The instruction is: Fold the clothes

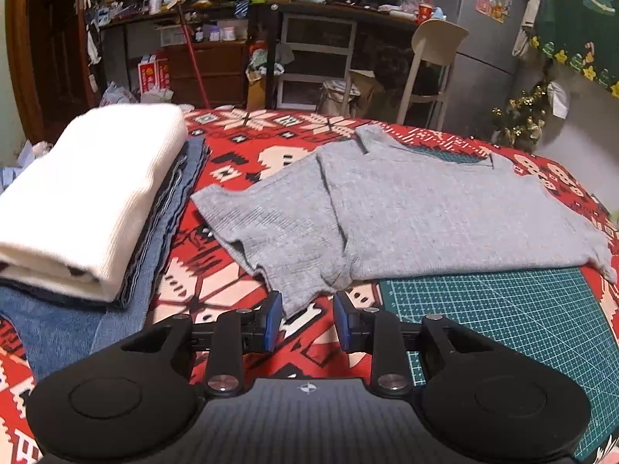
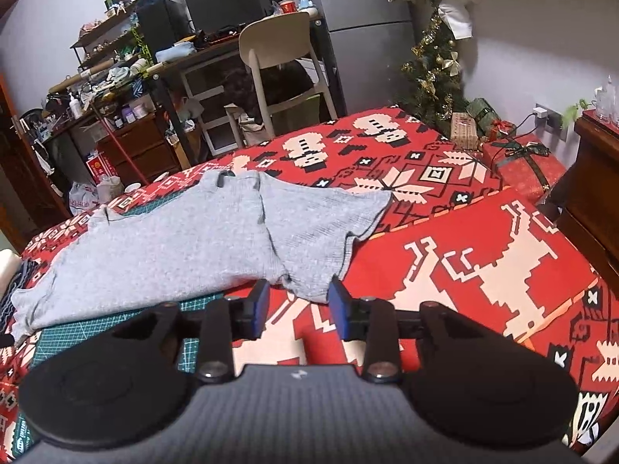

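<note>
From your left wrist camera, the short-sleeved grey knit T-shirt point(image 1: 406, 212) lies spread flat on the bed, over a red, white and black patterned blanket point(image 1: 240, 154), with its near hem partly over a green gridded cutting mat point(image 1: 503, 309). Your left claw point(image 1: 307, 319) stands narrowly parted, and the corner of the near sleeve hem reaches in just between the blue pads point(image 1: 274, 321) without being pinched. To the left sits a folded white ribbed garment point(image 1: 89, 201) on top of folded blue denim point(image 1: 170, 232), well clear of the shirt.

From your right wrist camera, the same shirt's other sleeve point(image 2: 325, 224) spreads toward you. Your right claw point(image 2: 298, 315) is parted a little wider than the left, and the sleeve's lower edge hangs just at its tips, not clamped.

Expect the shirt to be light, soft and limp: it will sag and drag rather than hold shape, and the knit may stretch if you pull on a single layer. Your best hold is likely the stitched sleeve hems or the shoulder seams, taking both layers at once, so that the fabric lifts evenly and the fold lands straight.
</note>
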### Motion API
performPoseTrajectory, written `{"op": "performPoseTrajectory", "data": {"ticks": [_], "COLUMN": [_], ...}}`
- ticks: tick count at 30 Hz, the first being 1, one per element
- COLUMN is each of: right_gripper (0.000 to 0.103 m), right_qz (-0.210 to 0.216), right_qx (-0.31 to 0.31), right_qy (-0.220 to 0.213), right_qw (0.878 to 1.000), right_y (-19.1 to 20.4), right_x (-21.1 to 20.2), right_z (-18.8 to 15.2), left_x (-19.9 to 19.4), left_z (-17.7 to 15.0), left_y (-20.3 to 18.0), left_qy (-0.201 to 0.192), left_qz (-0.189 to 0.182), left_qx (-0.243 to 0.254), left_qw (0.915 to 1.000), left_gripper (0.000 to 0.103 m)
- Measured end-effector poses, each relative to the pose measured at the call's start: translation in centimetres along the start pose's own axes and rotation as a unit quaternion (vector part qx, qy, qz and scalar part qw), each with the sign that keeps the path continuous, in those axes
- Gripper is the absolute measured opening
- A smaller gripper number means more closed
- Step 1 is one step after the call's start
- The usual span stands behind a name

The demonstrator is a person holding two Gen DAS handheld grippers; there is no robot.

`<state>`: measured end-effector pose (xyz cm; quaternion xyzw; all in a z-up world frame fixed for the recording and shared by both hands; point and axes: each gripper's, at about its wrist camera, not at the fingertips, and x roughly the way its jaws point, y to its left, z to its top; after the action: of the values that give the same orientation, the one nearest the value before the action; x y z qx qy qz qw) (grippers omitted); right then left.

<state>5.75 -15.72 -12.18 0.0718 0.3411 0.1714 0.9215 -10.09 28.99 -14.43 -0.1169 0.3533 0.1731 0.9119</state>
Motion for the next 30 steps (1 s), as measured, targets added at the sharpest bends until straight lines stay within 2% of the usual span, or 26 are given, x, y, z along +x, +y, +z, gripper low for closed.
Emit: {"op": "performPoseTrajectory", "data": {"ticks": [7, 18, 30], "right_gripper": [0.047, 0.053, 0.054], "right_qz": [0.002, -0.011, -0.023], "right_qx": [-0.01, -0.01, 0.006], "right_qy": [0.002, 0.021, 0.038], "right_qw": [1.0, 1.0, 0.999], "right_y": [0.4, -0.4, -1.4], "right_x": [0.1, 1.1, 2.8], "right_z": [0.2, -0.6, -0.3], "left_x": [-0.1, -0.1, 0.8], "left_z": [-0.2, 0.7, 0.9], "left_y": [-0.1, 0.6, 1.1], "left_qy": [0.0, -0.008, -0.008], "left_qz": [0.004, 0.02, 0.032], "left_qx": [-0.003, 0.004, 0.008], "left_qw": [1.0, 0.9998, 0.9994], "left_gripper": [0.028, 0.028, 0.029]}}
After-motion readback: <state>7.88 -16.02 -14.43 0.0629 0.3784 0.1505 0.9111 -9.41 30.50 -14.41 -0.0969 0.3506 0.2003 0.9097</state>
